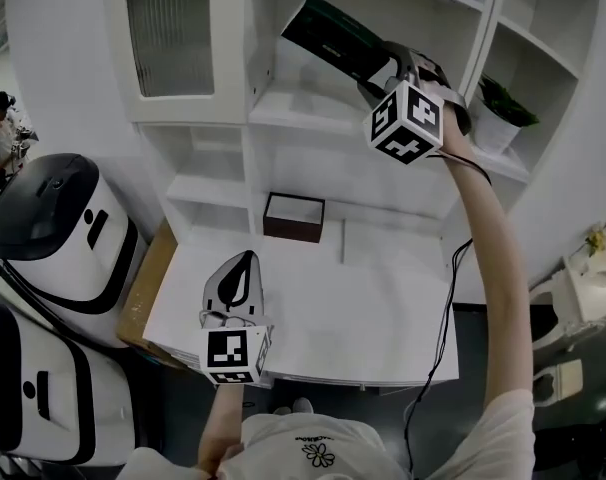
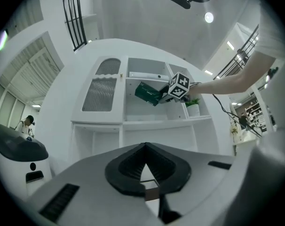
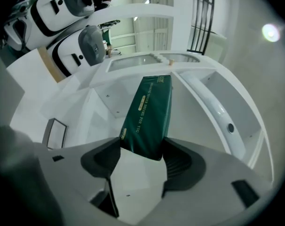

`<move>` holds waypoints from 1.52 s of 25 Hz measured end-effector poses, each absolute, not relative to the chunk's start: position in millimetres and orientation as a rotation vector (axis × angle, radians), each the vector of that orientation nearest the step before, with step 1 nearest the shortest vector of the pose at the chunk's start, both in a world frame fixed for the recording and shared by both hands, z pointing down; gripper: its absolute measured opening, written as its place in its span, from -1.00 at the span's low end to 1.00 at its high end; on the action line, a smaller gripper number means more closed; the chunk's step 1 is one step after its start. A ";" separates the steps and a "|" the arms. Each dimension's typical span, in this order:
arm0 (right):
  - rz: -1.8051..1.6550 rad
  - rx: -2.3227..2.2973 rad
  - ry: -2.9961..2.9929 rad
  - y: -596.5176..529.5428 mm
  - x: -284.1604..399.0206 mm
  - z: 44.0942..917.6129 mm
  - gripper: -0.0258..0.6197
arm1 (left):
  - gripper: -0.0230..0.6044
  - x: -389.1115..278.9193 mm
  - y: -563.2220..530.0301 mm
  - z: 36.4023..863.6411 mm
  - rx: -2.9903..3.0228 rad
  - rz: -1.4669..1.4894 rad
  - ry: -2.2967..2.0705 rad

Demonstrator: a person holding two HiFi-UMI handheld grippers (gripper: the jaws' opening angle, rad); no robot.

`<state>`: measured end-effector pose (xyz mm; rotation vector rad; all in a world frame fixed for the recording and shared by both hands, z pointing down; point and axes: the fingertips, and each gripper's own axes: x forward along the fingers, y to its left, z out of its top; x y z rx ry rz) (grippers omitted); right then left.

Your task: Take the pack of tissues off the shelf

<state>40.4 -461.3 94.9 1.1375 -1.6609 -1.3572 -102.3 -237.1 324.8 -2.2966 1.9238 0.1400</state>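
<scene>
Right gripper (image 3: 141,152) is clamped partway shut on the near end of the green pack of tissues (image 1: 335,36). That's top centre of the head view, tilted up off the shelf (image 1: 303,110). I'd draw it straight out slowly, minding the divider (image 1: 486,28). Left gripper (image 2: 145,147) is closed and empty, lower left.

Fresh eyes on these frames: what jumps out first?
The dark green tissue pack, clamped at one end by the right gripper and tilted in the upper middle compartment of the white shelf unit. Next, the left gripper, jaws together and empty, over the white desk, with a small brown box at the desk's back.
</scene>
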 end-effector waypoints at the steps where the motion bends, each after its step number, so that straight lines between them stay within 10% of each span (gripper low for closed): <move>1: -1.353 1.173 -1.697 -450.5 44.0 94.1 -0.03 | -0.92 -100.4 -233.3 321.7 -2.295 0.142 1.911; 38: -0.888 2.070 -2.595 -183.6 96.0 228.1 -0.03 | -0.92 -88.1 -185.5 264.3 -2.221 0.354 1.769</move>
